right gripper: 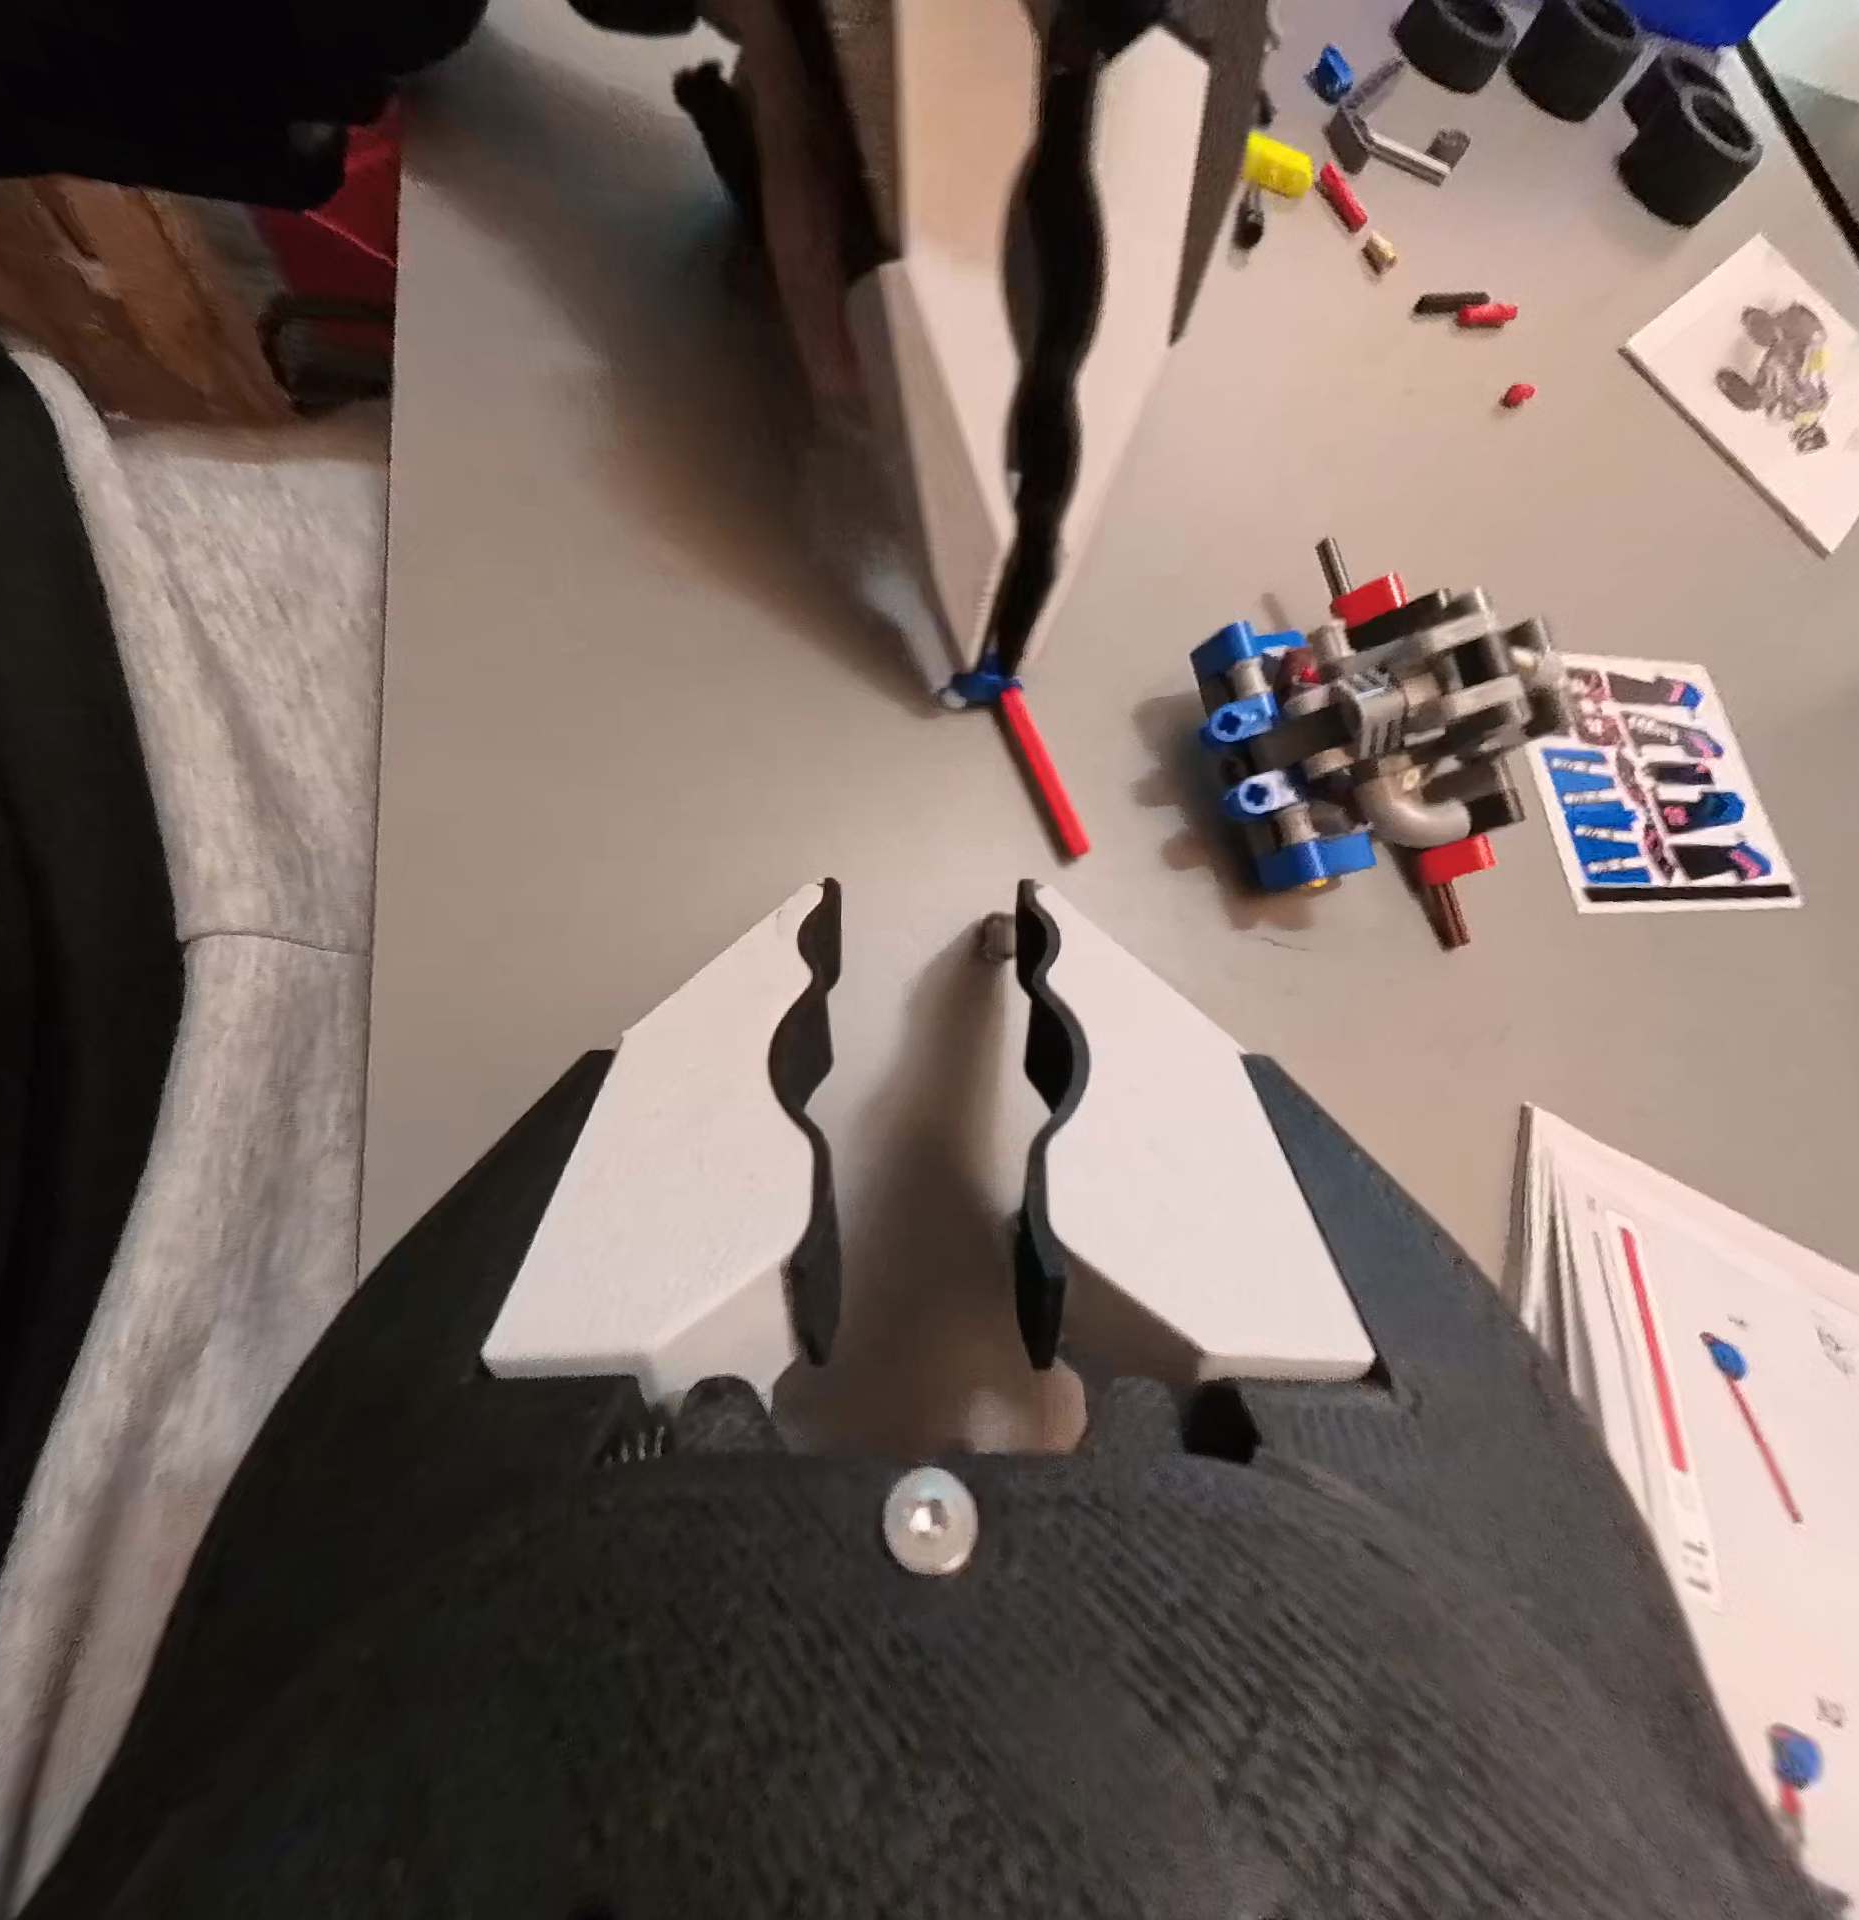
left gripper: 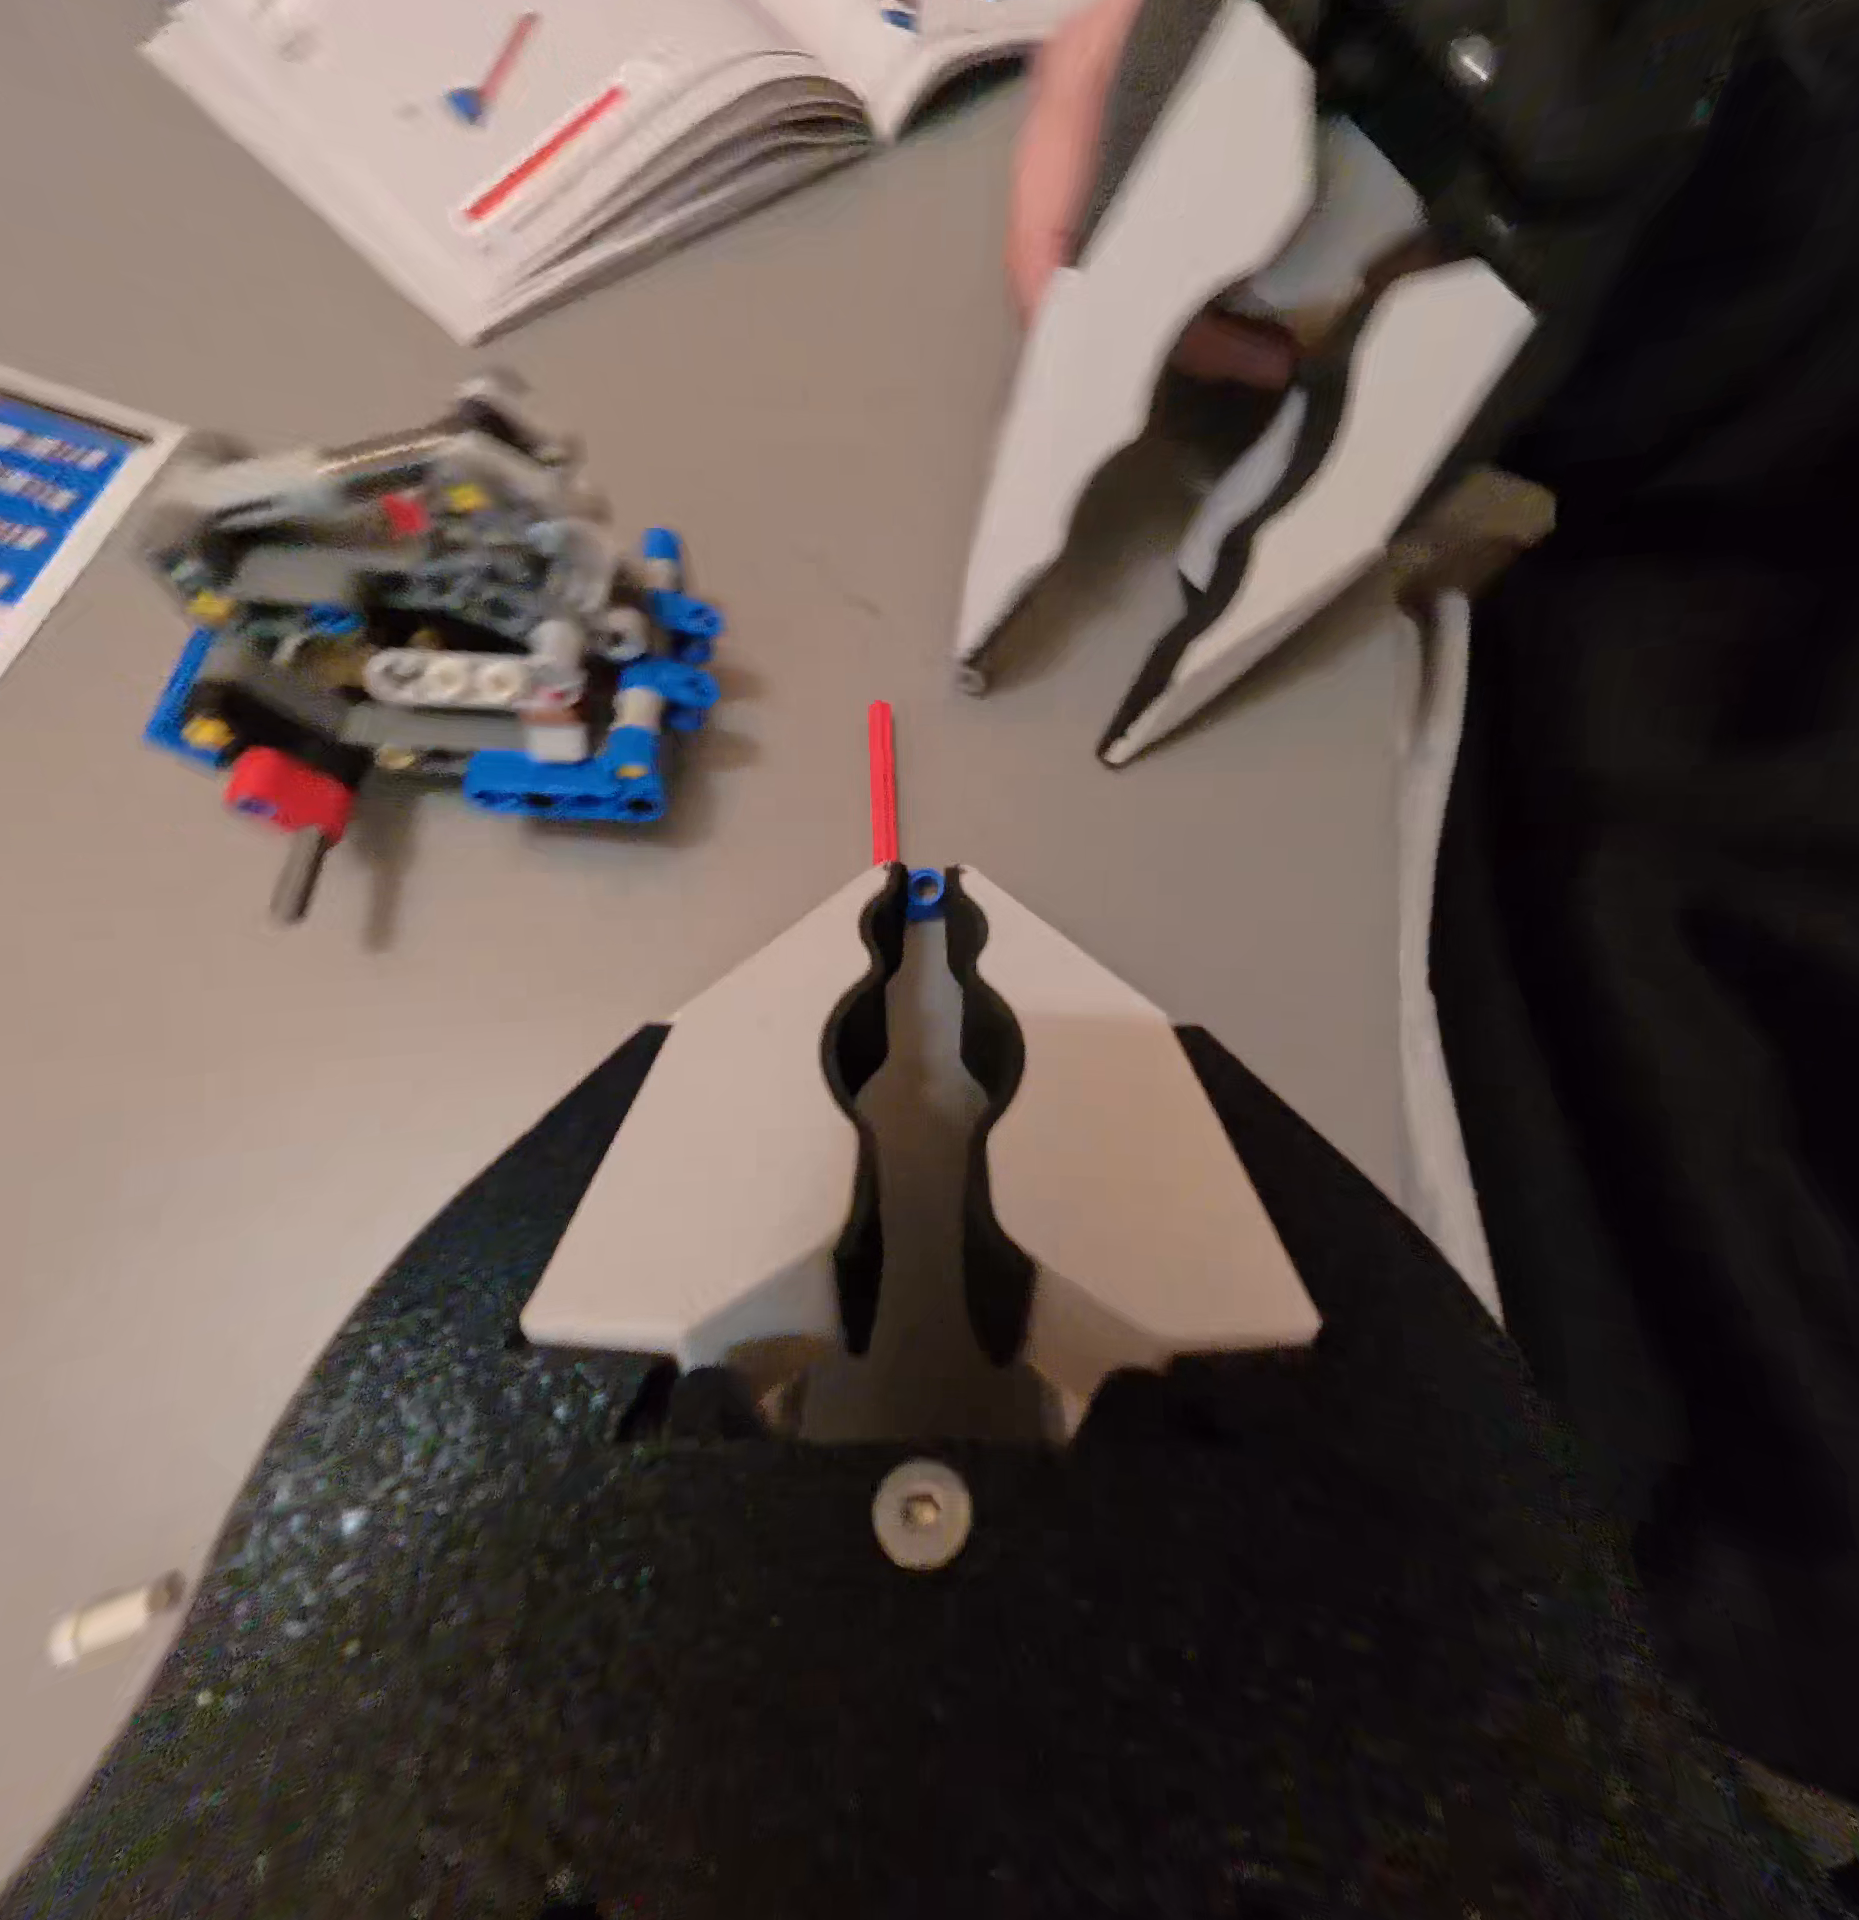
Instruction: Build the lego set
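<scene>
Both tongs were over the grey table (right gripper: 634, 644), and they stood differently. On the left gripper (left gripper: 923, 881) the white fingers with black wavy pads were drawn almost together on a small blue plastic connector (left gripper: 924, 894), from which a thin red plastic axle (left gripper: 882, 781) stuck out ahead, its far end slanting down close to the tabletop in the right wrist view. The right gripper (right gripper: 923, 902) had its jaws apart with nothing between them; a tiny grey piece (right gripper: 996, 935) showed just beside the inner edge of one tip, and whether it touched could not be told.

The half-built model of blue, grey and black beams with red bushes (right gripper: 1392, 748) sat on the table. Measured from that model, the red axle lay just beside its blue end, on the side toward the table edge. A blue-and-white sticker sheet (right gripper: 1673, 779) lay against the model's far side, partly under it. An open instruction booklet (left gripper: 551, 135) lay near the model, and loose small parts (right gripper: 1351, 197) and black rubber tyres (right gripper: 1631, 83) were well apart from it.

The axle and connector looked very light, stiff and smooth, so they would likely twist or slip in the pads if squeezed off-centre. A hold on the blue connector seemed sound; the right gripper would best take the axle near its middle, across its length. The model looked rigid but could pop apart under side load, so it should be held by its blue frame.
</scene>
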The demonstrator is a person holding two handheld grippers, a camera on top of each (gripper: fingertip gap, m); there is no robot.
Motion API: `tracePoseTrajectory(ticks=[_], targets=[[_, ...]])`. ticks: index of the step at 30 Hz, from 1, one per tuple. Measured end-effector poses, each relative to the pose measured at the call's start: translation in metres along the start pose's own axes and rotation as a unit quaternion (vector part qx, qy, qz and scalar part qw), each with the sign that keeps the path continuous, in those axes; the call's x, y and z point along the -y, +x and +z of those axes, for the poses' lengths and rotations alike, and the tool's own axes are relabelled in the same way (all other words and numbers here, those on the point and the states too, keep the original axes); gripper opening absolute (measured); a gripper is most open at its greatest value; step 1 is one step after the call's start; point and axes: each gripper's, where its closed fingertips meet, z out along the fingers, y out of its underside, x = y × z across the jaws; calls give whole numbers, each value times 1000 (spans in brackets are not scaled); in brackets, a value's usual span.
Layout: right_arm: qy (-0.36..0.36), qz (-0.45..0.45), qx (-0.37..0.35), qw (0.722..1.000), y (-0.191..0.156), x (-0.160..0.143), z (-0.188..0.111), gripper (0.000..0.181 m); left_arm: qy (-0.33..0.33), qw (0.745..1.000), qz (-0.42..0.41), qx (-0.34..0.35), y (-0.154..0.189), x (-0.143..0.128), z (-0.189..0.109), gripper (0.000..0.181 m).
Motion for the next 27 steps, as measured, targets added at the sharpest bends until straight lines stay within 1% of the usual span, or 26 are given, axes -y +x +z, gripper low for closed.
tracePoseTrajectory(ticks=[2, 4, 7, 8, 9, 11, 13, 14, 15, 16, 17, 19, 20, 22, 25, 27], targets=[[-6, -28, -12, 1000, 1, 2, 1, 31, 17, 999, -42, -25, 1, 2, -4, 4], [-18, -59, -47, 997, 9, 3, 0, 31, 43, 995, -77, -51, 4, 7, -10, 4], [-16, -134, -105, 985, 21, 12, -2, 33, 70, 980, -138, -127, 18, 13, -17, 4], [-13, -152, -118, 981, 22, 16, -2, 35, 82, 973, -154, -148, 21, 16, -20, 4], [-10, -168, -113, 979, 19, 19, -1, 35, 89, 967, -167, -169, 24, 18, -21, 4], [11, -195, -111, 974, 12, 28, 1, 30, 92, 959, -185, -196, 29, 19, -22, 4], [22, -208, -99, 973, 5, 33, 2, 20, 98, 956, -184, -205, 32, 21, -23, 4], [13, -207, -98, 973, 5, 31, 4, 15, 102, 956, -180, -207, 33, 22, -23, 4], [-1, -211, -103, 972, 7, 28, 5, 3, 110, 958, -169, -206, 34, 25, -24, 4], [-4, -212, -117, 970, 11, 28, 5, 3, 119, 961, -153, -198, 33, 28, -25, 4], [-7, -200, -121, 972, 13, 27, 5, 2, 125, 966, -136, -180, 30, 30, -25, 4], [-14, -142, -81, 986, 6, 23, 7, 1, 148, 976, -81, -139, 25, 37, -28, 0], [-3, -106, -77, 991, 8, 24, 7, 1, 165, 978, -45, -116, 23, 42, -31, 0], [16, -14, -28, 999, 2, 25, 8, 2, 179, 980, 33, -80, 24, 45, -36, 17], [44, 93, 6, 995, 4, 27, 4, 2, 143, 983, 112, -40, 25, 36, -32, 28], [45, 124, 9, 991, 6, 26, 2, 2, 126, 982, 133, -47, 32, 33, -26, 27]])
